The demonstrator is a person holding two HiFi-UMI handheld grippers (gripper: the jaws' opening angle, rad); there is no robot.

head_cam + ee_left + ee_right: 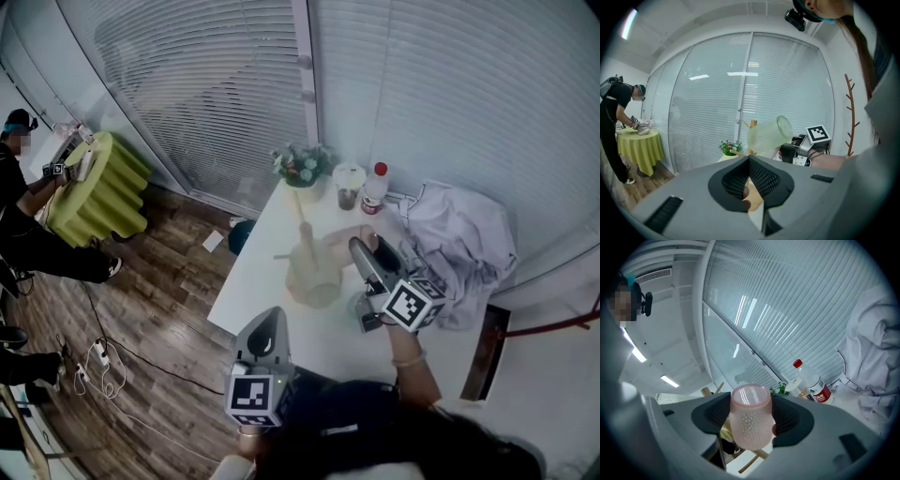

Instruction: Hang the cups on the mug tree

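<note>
A wooden mug tree [305, 232] stands on the white table [272, 281]. A pale green cup [315, 277] hangs tilted on it, and shows as well in the left gripper view [768, 133]. My right gripper [361, 246] is beside the tree, shut on a pink bumpy cup [750, 420] whose mouth faces away from the camera. A tree peg [710, 391] pokes up just left of that cup. My left gripper [270, 330] hovers off the table's near edge; its pads [761, 176] meet with nothing between them.
At the table's far end stand a potted plant [302, 167], a lidded cup [349, 184] and a red-capped bottle [375, 187]. White cloth [459, 244] is heaped on the right. A person bends over a yellow-green round table [103, 192] at far left. Cables [103, 361] lie on the floor.
</note>
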